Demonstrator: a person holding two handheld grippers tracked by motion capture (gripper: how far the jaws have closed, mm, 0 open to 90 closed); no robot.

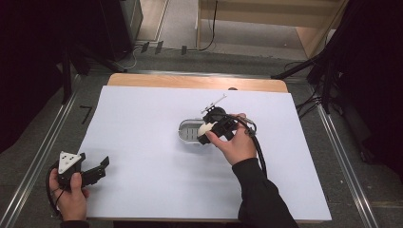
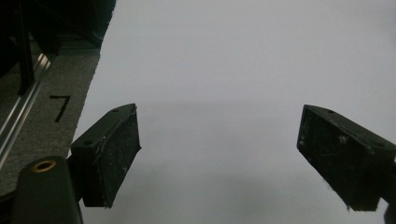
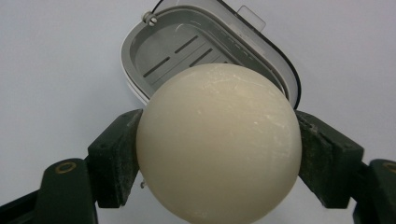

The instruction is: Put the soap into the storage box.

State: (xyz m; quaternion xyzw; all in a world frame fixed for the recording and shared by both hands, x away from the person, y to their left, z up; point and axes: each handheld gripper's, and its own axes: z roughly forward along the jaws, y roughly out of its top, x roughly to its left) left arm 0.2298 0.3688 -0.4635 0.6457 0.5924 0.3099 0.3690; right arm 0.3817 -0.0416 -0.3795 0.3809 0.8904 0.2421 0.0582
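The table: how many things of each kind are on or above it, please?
Grippers: 2, left gripper and right gripper
Cream soap bar: 1
Grey soap dish: 1
White sheet: 1
Total: 5

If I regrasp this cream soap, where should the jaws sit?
Probably as now: across the cream soap at its widest part, one jaw per side, from above the open soap case. It is rounded, so an off-centre grip by the right hand-held gripper could slip.
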